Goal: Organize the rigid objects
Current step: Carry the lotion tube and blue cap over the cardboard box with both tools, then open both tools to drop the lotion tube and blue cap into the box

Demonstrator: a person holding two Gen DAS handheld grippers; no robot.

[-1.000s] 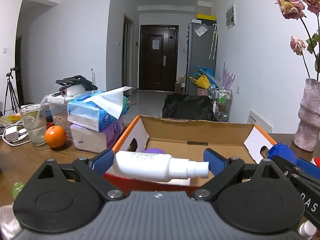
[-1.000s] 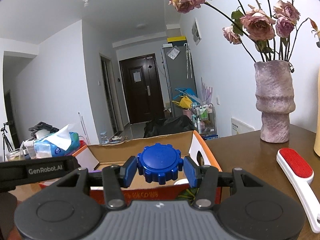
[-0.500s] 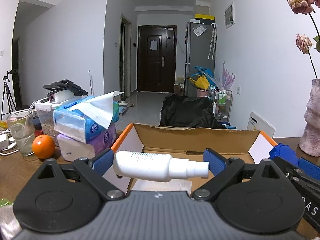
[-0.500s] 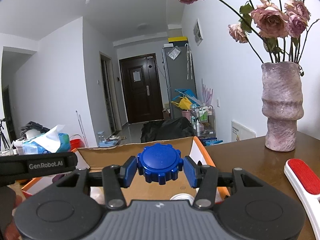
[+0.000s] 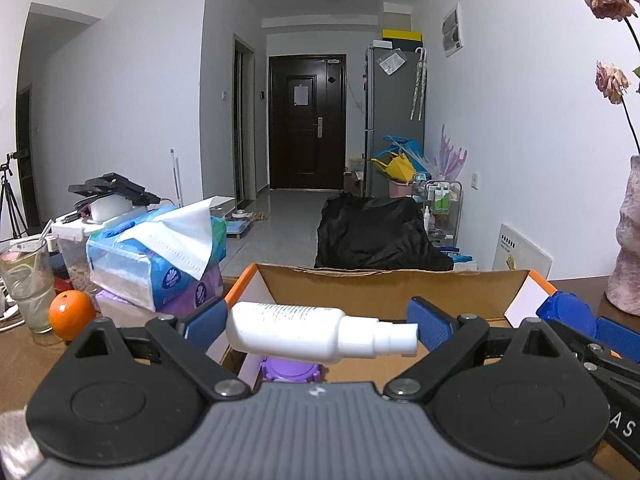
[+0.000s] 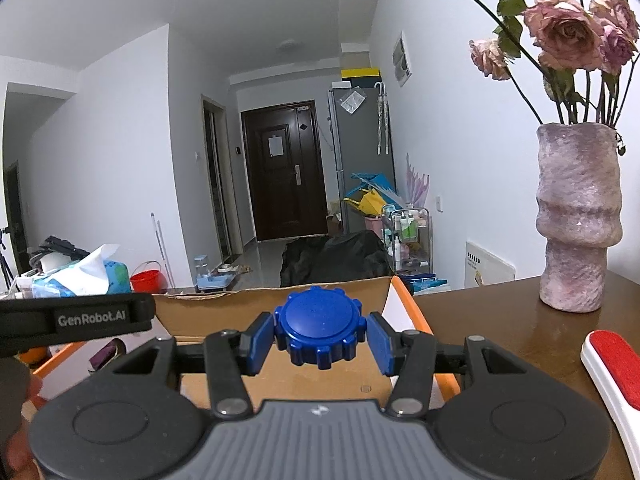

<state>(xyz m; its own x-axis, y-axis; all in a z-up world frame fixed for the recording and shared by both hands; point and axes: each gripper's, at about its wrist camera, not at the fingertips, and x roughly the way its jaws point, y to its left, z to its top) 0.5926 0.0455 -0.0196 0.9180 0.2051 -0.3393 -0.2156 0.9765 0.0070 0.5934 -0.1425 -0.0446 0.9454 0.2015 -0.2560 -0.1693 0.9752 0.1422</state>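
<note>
While both loads hung above cardboard box (image 5: 392, 288) at lower centre, left gripper (image 5: 320, 326) clamped white spray bottle (image 5: 304, 334) endwise; right gripper (image 6: 320, 338) clenched blue cap (image 6: 320, 330). Risk judged: endwise hold slipping, bottle pivoting out, striking purple-lidded item (image 5: 290, 368) below.

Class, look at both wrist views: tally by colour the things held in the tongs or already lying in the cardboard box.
White: 1, spray bottle in left tongs
Blue: 1, ridged cap in right tongs
Purple: 1, lidded item in cardboard box
Total: 3
</note>
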